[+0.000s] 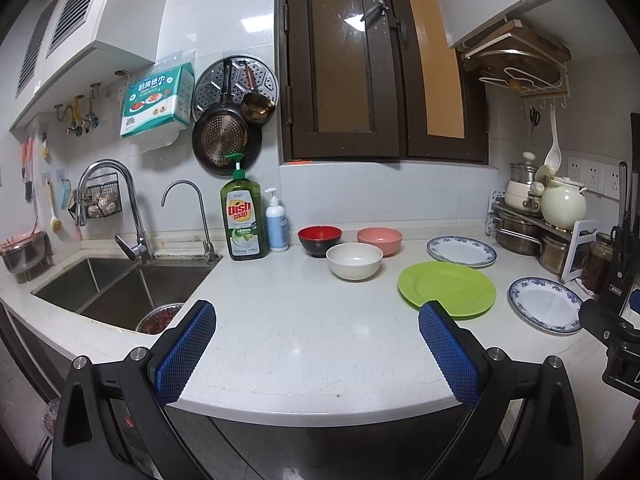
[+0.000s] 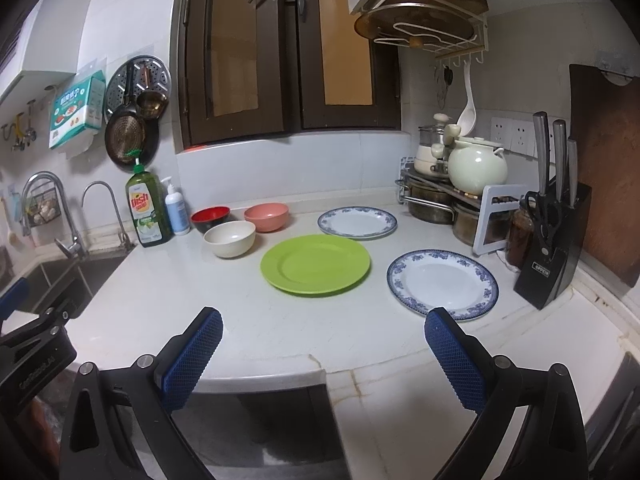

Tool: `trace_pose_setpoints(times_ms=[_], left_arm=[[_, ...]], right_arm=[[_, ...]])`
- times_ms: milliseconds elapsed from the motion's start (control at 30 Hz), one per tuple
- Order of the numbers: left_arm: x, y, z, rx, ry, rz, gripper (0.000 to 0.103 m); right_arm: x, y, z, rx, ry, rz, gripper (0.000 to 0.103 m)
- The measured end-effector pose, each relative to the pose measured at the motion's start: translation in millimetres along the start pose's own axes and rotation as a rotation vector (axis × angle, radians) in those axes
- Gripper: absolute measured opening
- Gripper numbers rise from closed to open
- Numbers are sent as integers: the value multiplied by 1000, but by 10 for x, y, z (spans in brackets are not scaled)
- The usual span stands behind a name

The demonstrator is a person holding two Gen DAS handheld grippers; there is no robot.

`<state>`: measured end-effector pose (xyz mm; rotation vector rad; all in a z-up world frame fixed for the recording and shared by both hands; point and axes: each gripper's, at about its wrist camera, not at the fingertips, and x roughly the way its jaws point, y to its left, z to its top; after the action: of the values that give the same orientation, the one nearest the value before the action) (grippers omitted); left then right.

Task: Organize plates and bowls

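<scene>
- On counter (image 2: 248, 320): green plate (image 2: 315, 264) centre, two blue-rimmed plates (image 2: 442, 283) (image 2: 357, 222), three bowls (image 2: 229, 238) behind.
- Likely stiff, slippery, breakable (green maybe plastic); best gripped at rim.
- Left gripper (image 1: 316, 332), right gripper (image 2: 323, 332): spread wide, holding nothing, touching nothing.

Sink (image 2: 60, 280) — cut off at frame edge

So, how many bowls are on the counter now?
3: red bowl beside the blue pump bottle, pink bowl to its right, white bowl in front of both. None looks hidden.
</scene>
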<state>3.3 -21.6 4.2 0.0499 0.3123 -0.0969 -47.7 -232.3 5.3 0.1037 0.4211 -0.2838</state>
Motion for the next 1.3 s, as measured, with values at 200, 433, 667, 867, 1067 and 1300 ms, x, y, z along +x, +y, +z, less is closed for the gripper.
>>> trace_pose_setpoints(times_ms=[200, 433, 667, 867, 1067, 1300], left_arm=[[0, -8, 19, 0, -6, -3, 103], [-5, -16, 44, 3, -15, -6, 103], [-4, -32, 58, 3, -14, -5, 103], [-4, -48, 72, 5, -17, -6, 103], [3, -71, 91, 7, -22, -7, 103], [11, -78, 105, 9, -18, -13, 103]], right_arm=[[7, -13, 1, -2, -2, 0, 102], [8, -19, 3, 0, -3, 0, 102], [11, -15, 1, 1, 0, 1, 102], [20, -20, 1, 2, 2, 2, 102], [24, -32, -7, 6, 4, 3, 102], [37, -52, -10, 10, 9, 3, 102]])
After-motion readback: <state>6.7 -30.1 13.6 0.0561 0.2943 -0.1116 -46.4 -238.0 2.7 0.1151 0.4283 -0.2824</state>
